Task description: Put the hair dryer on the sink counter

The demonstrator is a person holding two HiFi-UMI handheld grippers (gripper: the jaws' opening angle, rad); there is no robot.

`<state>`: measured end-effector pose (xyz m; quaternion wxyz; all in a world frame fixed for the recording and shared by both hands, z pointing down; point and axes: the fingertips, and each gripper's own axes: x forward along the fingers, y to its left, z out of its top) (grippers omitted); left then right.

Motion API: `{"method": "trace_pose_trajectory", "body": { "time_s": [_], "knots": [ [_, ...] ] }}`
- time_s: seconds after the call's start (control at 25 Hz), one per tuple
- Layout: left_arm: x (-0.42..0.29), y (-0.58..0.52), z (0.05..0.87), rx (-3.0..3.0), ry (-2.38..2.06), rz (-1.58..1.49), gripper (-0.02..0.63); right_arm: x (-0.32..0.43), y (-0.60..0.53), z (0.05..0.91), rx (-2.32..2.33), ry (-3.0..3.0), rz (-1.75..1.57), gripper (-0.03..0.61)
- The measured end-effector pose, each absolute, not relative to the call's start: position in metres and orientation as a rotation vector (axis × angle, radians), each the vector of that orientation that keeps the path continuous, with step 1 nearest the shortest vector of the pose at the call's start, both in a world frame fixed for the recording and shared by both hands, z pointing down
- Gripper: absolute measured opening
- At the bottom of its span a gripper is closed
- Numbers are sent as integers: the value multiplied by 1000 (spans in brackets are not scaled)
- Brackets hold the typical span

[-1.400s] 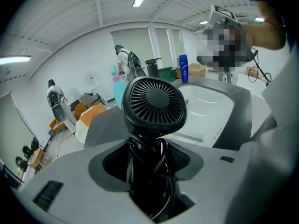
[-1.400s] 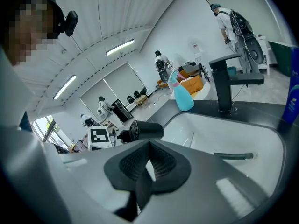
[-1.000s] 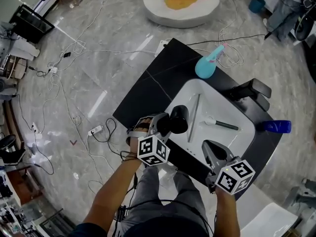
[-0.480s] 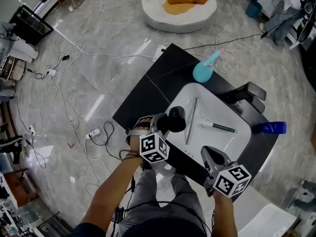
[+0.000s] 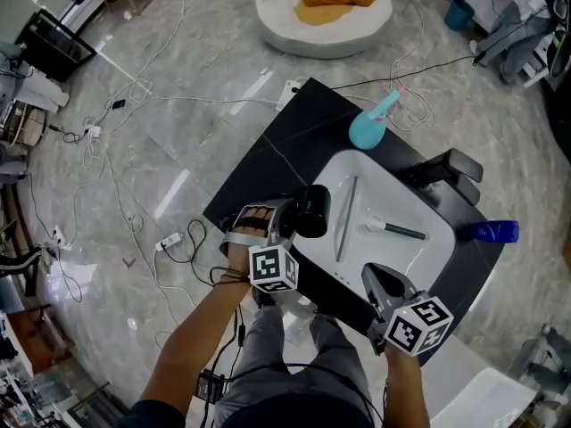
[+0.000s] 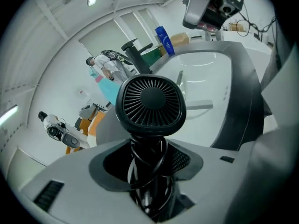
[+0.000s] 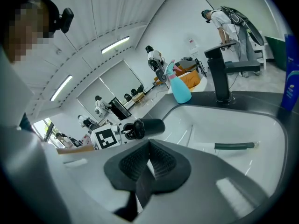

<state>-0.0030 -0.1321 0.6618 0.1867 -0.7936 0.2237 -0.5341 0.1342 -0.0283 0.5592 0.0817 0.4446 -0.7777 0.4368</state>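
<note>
A black hair dryer [image 5: 310, 210] hangs over the left rim of the white sink basin [image 5: 393, 190], beside the black counter [image 5: 268, 163]. My left gripper [image 5: 282, 223] is shut on its handle, round which the cord is wound. In the left gripper view the dryer's rear grille [image 6: 150, 100] faces the camera, and the handle runs down between the jaws of the left gripper [image 6: 149, 174]. My right gripper [image 5: 379, 279] hovers over the basin's near edge, shut with nothing in it. From the right gripper [image 7: 148, 164] view the hair dryer [image 7: 145, 126] shows at the basin's left.
A dark-handled brush [image 5: 397, 229] and a grey rod [image 5: 347, 214] lie in the basin. A teal spray bottle [image 5: 370, 123] stands at the counter's far end, a black faucet [image 5: 446, 172] and a blue bottle [image 5: 491, 231] on the right. Cables trail over the floor on the left.
My left gripper has rolled and carried the hair dryer a little to the left, off the basin toward the black counter. The right gripper has kept still.
</note>
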Motion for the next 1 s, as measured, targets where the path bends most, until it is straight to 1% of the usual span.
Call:
{"method": "trace_pose_trajectory", "body": {
  "time_s": [0.36, 1.0],
  "knots": [
    [-14, -143, 656, -2099, 601, -1443, 209, 127, -27, 562, 1314, -2321, 1316, 11],
    [-54, -173, 651, -1980, 714, -1488, 210, 123, -17, 567, 1303, -2311, 1314, 11]
  ]
}}
